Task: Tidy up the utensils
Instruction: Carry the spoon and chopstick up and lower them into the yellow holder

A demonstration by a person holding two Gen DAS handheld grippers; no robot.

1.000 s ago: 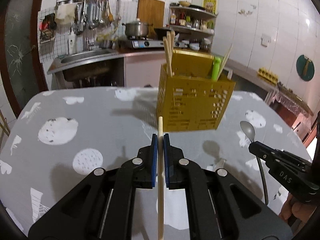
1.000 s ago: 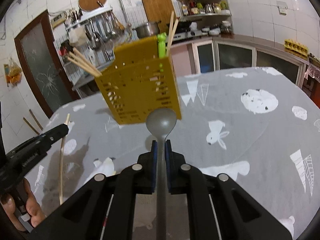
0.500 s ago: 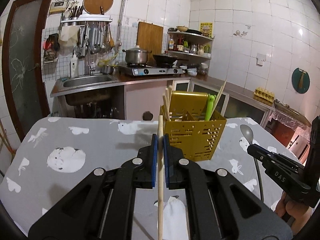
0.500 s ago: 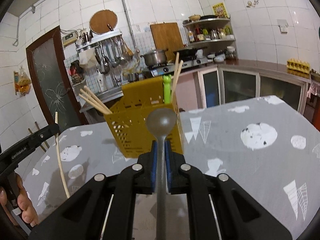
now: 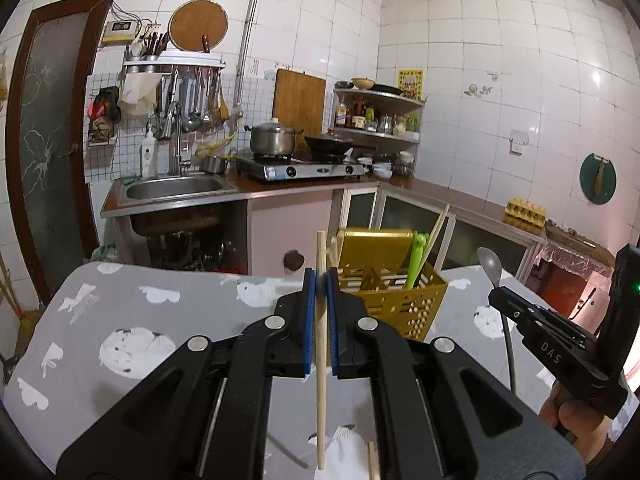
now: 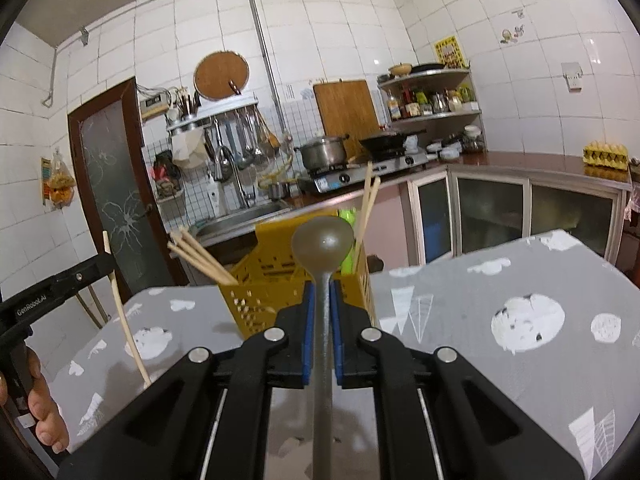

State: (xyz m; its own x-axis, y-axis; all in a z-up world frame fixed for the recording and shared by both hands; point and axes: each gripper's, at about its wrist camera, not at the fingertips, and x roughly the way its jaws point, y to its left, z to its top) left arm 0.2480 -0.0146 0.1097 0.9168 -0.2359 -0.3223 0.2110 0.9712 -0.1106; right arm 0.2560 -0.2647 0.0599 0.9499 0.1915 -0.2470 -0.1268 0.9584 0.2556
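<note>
I hold a chopstick (image 5: 321, 344) clamped in my left gripper (image 5: 320, 312) and a spoon (image 6: 322, 240) in my right gripper (image 6: 322, 316), raised near the caddy (image 5: 390, 296) at the table's (image 5: 132, 312) far edge; misalignment risks snagging its rim.

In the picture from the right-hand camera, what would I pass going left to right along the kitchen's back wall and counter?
Dark glass door → round wooden board → hanging ladles → steel pot → black wok → corner shelf of bottles → yellow egg tray.
</note>
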